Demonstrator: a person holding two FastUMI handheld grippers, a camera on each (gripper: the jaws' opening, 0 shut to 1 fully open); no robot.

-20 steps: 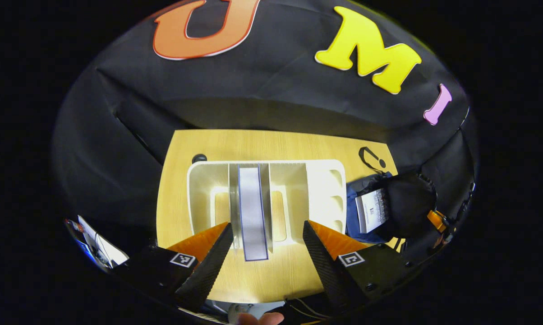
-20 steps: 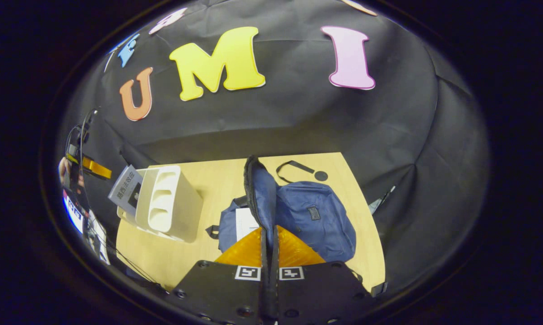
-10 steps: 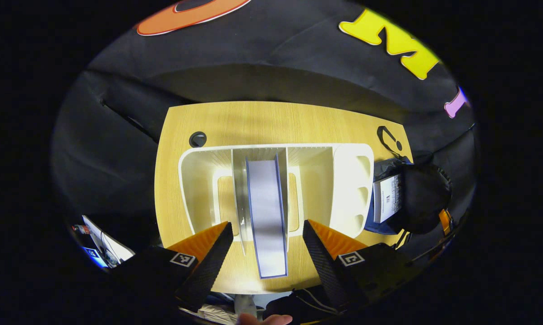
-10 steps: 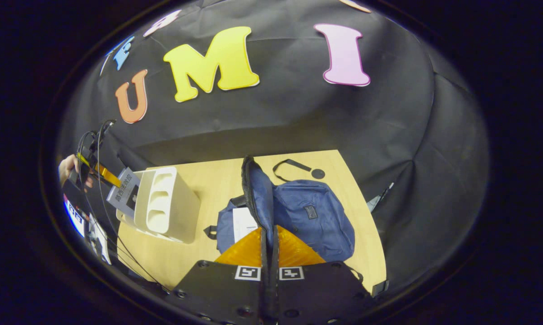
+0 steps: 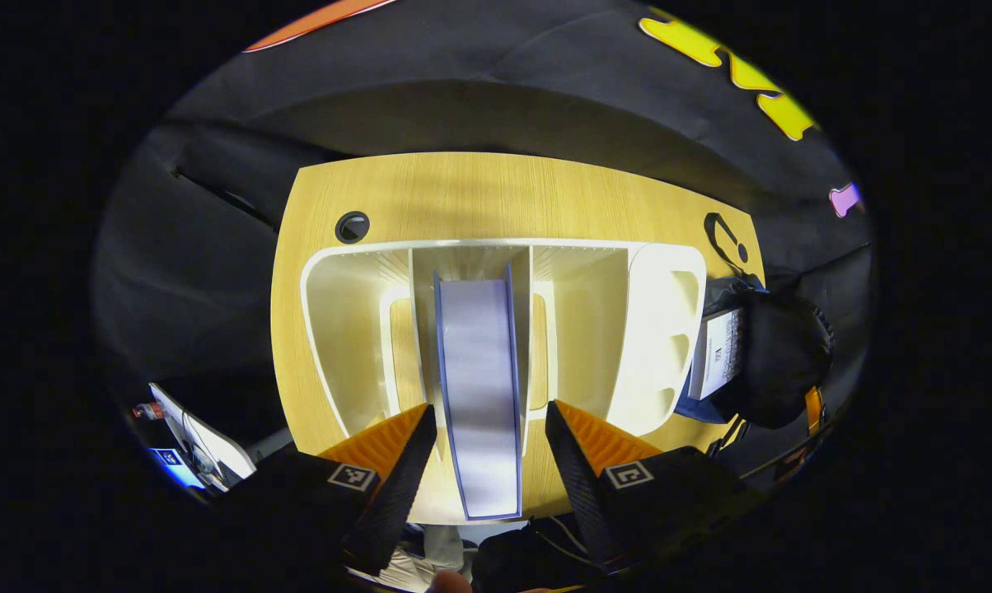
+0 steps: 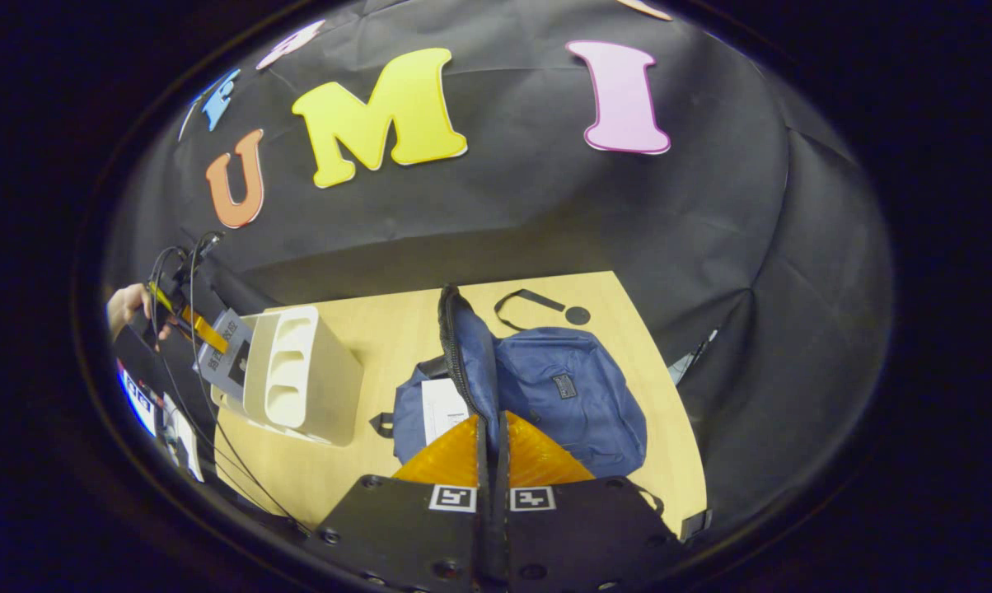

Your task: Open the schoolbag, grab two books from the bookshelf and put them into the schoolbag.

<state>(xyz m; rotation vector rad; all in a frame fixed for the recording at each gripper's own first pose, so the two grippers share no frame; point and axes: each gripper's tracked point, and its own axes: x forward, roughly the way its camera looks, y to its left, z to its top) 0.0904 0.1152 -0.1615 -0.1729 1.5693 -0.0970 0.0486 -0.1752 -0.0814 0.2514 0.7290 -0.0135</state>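
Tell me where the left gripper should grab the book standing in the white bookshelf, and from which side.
Grip the book across its thickness at the near edge that juts out of the bookshelf's middle slot, coming straight in from the open front. It stands upright between two dividers, so its covers are reachable only there. The left gripper is open and already straddles that edge.

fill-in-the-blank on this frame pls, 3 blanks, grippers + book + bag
1. The left gripper is ____, one finger on each side of the book.
2. That book stands in the ____ slot of the white bookshelf.
3. The right gripper is shut on the flap of the blue ____, holding it up.

Missing words: open; middle; schoolbag
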